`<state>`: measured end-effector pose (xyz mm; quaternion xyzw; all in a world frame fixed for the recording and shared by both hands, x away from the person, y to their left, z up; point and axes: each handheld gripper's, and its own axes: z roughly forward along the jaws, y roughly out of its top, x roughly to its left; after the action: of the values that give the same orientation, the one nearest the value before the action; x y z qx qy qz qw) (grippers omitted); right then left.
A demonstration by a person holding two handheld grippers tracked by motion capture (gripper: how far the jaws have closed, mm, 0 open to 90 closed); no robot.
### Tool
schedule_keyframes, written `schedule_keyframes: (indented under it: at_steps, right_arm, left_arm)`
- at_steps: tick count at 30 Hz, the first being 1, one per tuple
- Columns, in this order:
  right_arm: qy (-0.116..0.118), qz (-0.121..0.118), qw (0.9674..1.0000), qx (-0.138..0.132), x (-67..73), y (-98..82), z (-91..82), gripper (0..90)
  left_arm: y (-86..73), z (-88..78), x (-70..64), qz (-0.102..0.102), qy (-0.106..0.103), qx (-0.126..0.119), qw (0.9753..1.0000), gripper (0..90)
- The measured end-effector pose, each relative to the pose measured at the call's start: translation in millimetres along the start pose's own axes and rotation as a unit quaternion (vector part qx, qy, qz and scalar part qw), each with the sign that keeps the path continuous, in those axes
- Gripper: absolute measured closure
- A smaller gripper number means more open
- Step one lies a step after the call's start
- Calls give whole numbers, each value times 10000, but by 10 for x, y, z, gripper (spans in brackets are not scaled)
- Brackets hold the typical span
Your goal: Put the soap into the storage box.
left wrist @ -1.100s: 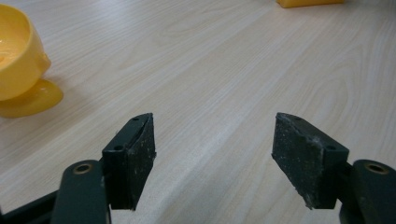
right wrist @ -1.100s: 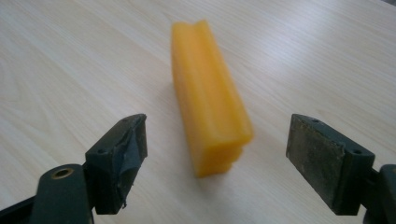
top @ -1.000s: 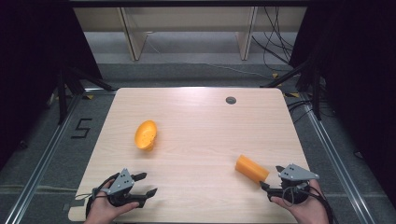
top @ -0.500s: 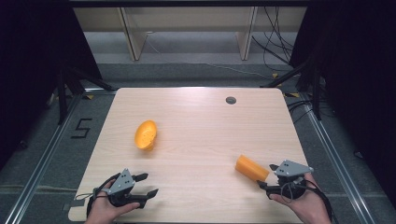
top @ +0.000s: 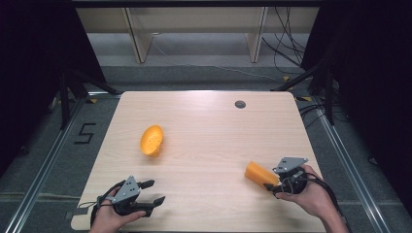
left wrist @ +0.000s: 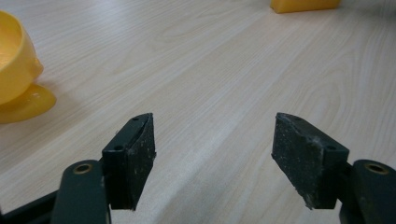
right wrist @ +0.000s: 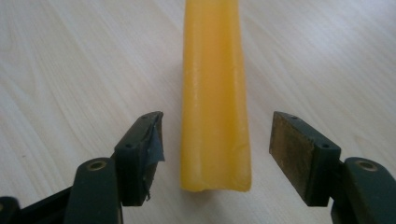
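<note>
Straddling the near end of a long yellow-orange block [right wrist: 215,93] at the high view's lower right, the right gripper [top: 281,180] gapes wide, touching nothing. Lower left, the left gripper [top: 148,192] gapes wide over bare light wooden table [top: 204,121]; a yellow plastic bowl [top: 151,140] lies tipped at centre left.

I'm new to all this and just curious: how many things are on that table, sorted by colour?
Orange-yellow things: 2, a bowl lying on its side and a long block.
Dark things: 1, a small round disc near the far edge.
Total: 3
</note>
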<state>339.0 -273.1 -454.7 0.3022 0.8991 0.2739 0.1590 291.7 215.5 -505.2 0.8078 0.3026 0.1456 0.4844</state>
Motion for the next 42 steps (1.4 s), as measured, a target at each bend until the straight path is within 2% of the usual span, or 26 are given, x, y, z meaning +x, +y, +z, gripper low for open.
schedule_keyframes:
  at_steps: [1, 2, 4, 8, 10, 12, 13, 15, 18, 21, 22, 24, 25, 27, 28, 30, 31, 32, 33, 34, 35, 37, 38, 40, 41, 42]
  right_arm:
    - [0, 0, 10000, 0, 0, 0, 0, 359]
    - [68, 2, 9998, 176, 1, 23, 28, 377]
    - [135, 19, 9995, 294, 2, 37, 56, 394]
    - [93, -139, 9994, 296, -21, 59, 107, 438]
    - [158, -187, 9990, 381, -40, 78, 144, 483]
    - [255, -67, 9980, 573, -36, 103, 140, 525]
    - [283, -93, 9978, 591, -44, 112, 148, 555]
    - [328, -117, 9974, 625, -43, 127, 156, 597]
    - [361, -242, 9971, 630, -55, 140, 165, 604]
    - [325, -172, 9975, 606, -49, 135, 167, 613]
    - [390, -201, 9969, 650, -43, 137, 155, 614]
    - [338, -317, 9970, 619, -44, 139, 161, 615]
    - [347, -324, 9967, 664, -33, 146, 152, 615]
    - [377, -507, 9954, 726, 2, 183, 131, 616]
    - [377, -507, 9954, 726, 2, 183, 131, 616]
    - [622, -870, 9919, 687, 77, 237, 129, 616]
    - [698, -871, 9914, 689, 126, 258, 123, 616]
    - [789, -993, 9896, 682, 167, 289, 115, 616]
    - [954, -1165, 9866, 630, 209, 324, 129, 616]
    - [954, -1165, 9866, 630, 209, 324, 129, 616]
    - [1037, -1208, 9853, 627, 266, 360, 121, 616]
    - [1287, -1499, 9789, 523, 380, 466, 122, 616]
    - [1385, -1667, 9751, 469, 417, 508, 128, 616]
    - [1651, -1948, 9659, 420, 582, 659, 131, 616]
    - [1702, -2065, 9628, 368, 625, 707, 143, 616]
    - [1702, -2065, 9628, 368, 625, 707, 143, 616]
  left_arm:
    - [6, -5, 17, 162, 15, 30, 9999, 294]
    - [2, 3, 14, 114, -26, -3, 9999, 293]
    - [2, 1, 15, 148, -4, 31, 9999, 292]
    - [2, 2, 14, 142, -12, 36, 9999, 291]
    - [2, 4, 16, 143, -28, 62, 9999, 289]
    - [2, 3, 18, 183, -20, 96, 9998, 289]
    - [-6, 9, 0, 21, -23, 97, 9999, 289]
    - [-5, 9, -6, 21, -16, 54, 10000, 288]
    - [-4, 5, -4, 11, -18, 54, 10000, 286]
    - [-4, 7, -3, 25, -27, 68, 10000, 284]
    - [-4, 11, -8, 18, -45, 41, 10000, 284]
    - [-1, 15, -12, 47, -63, 43, 10000, 285]
    - [6, 12, -4, 159, -86, 78, 9998, 285]
    - [21, 22, -27, 248, -132, 10, 9996, 290]
    - [21, 22, -27, 248, -132, 10, 9996, 290]
    - [46, 37, -64, 189, -217, -24, 9996, 290]
    - [100, 57, -82, 379, -331, -89, 9987, 289]
    - [100, 57, -82, 379, -331, -89, 9987, 286]
    - [164, 93, -126, 437, -515, -129, 9976, 284]
    - [164, 93, -126, 437, -515, -129, 9976, 279]
    - [202, 114, -141, 555, -615, -123, 9965, 279]
    - [268, 166, -193, 681, -832, -128, 9941, 271]
    - [304, 198, -214, 838, -971, -107, 9917, 266]
    - [372, 260, -280, 1041, -1151, -98, 9878, 251]
    - [406, 289, -315, 1119, -1272, -76, 9855, 246]
    - [440, 312, -353, 1211, -1363, -104, 9832, 246]
